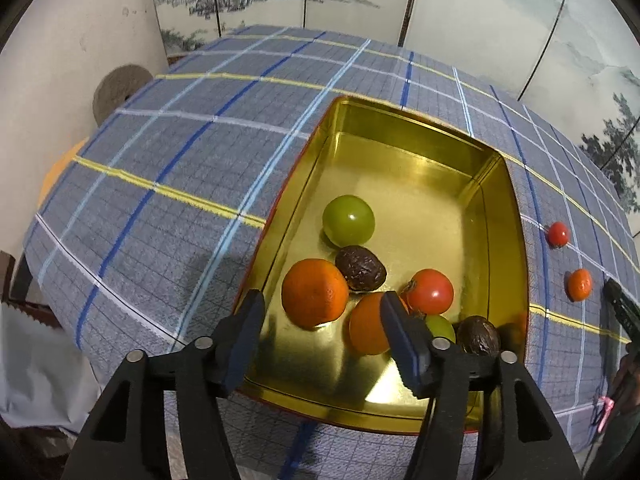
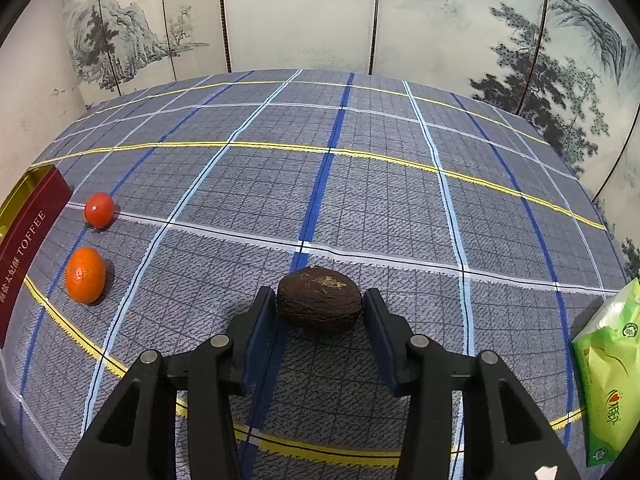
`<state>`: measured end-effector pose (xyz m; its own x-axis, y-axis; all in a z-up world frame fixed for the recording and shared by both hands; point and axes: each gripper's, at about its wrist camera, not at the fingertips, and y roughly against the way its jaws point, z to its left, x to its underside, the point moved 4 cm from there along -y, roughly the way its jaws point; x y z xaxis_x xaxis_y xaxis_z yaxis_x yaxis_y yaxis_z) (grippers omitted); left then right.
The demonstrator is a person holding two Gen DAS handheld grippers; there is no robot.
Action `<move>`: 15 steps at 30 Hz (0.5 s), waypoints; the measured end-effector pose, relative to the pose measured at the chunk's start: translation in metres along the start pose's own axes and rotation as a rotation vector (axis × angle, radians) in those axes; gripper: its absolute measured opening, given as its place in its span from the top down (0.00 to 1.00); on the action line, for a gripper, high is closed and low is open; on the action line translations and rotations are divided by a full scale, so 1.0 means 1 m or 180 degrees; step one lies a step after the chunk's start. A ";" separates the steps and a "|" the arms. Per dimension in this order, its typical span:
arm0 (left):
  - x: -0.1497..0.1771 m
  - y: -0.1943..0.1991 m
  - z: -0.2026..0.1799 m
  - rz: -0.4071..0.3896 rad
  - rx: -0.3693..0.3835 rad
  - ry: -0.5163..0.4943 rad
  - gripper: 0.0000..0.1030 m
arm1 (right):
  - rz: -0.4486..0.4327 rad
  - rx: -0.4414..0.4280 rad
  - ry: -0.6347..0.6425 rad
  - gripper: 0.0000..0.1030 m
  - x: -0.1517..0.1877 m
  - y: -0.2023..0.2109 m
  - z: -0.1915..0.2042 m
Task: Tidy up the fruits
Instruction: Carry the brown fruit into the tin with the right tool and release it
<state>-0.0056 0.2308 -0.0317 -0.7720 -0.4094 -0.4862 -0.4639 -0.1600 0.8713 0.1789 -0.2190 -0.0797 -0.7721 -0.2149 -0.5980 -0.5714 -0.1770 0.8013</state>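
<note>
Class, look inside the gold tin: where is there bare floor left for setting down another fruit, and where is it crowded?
Free: the far half of the gold tin, from the green fruit to the back wall, and the strip along the right wall beyond the red tomato. Crowded: the near end, where oranges, dark wrinkled fruits and the tomato cluster by the left gripper.

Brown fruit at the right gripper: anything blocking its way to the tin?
Nothing visible. The brown fruit sits between the right gripper fingers. Toward the tin lies open cloth; the orange and red fruit lie beside the tin wall, low enough to carry over. The tin's far half is free.
</note>
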 end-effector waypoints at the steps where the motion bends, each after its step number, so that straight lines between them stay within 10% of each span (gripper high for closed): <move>1: -0.001 0.002 0.000 -0.0028 -0.0002 0.0001 0.39 | 0.0000 -0.0005 0.0001 0.60 0.000 0.000 0.001; 15: -0.002 0.013 -0.003 -0.0176 -0.0024 0.0025 0.38 | 0.0013 0.0000 -0.0018 0.64 0.001 0.000 0.005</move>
<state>-0.0087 0.2266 -0.0193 -0.7418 -0.4067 -0.5332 -0.5026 -0.1893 0.8436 0.1770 -0.2145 -0.0798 -0.7760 -0.2103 -0.5947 -0.5683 -0.1760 0.8038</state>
